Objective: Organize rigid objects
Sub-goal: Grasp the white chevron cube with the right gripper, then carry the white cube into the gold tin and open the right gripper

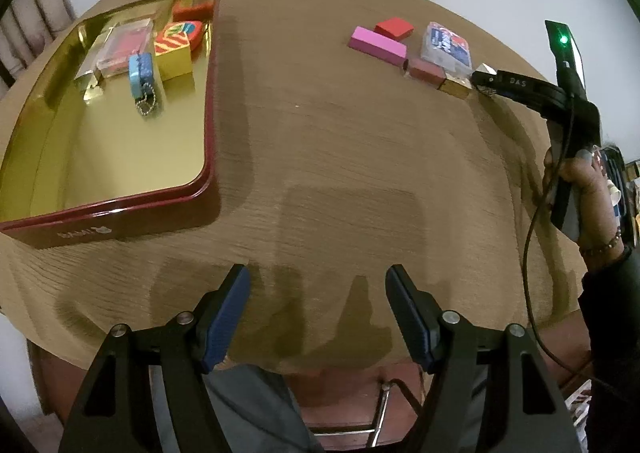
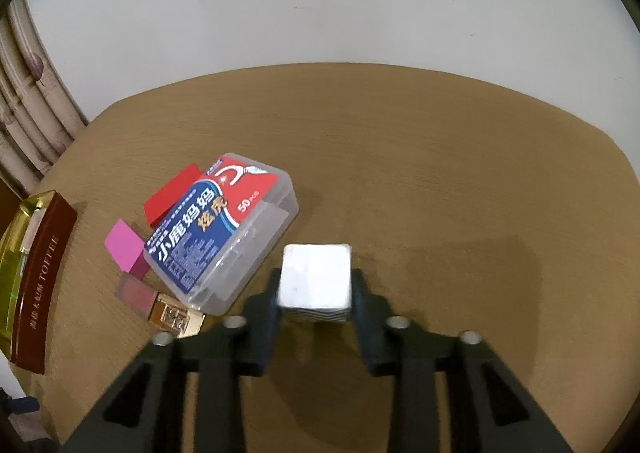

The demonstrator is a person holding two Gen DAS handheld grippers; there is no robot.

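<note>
The right hand-held gripper (image 2: 315, 289) has its two fingers pressed on the sides of a small silver-white cube with a layered edge (image 2: 315, 280), so it is clamped on this cube, low over the round wooden worktop (image 2: 440, 173). I cannot tell whether the cube is already lifted or rests on the wood. The grip looks shallow, near the finger ends; in my judgement the smooth cube could slip or turn out during the carry.

Just beside the left finger lies a clear plastic box with a blue and red label (image 2: 224, 233), and under its near corner a small gold block (image 2: 176, 319) with a dark pink piece (image 2: 136, 293). A careless lift could knock these.

The red metal tin with golden inside (image 1: 120, 141), where several sorted things already lie at the far end, stands well apart on the left. A long carry gives more chance of dropping.

The left hand-held gripper (image 1: 318, 317) hangs with its fingers apart and empty, near the tin's front corner; it could stand in the path.
</note>
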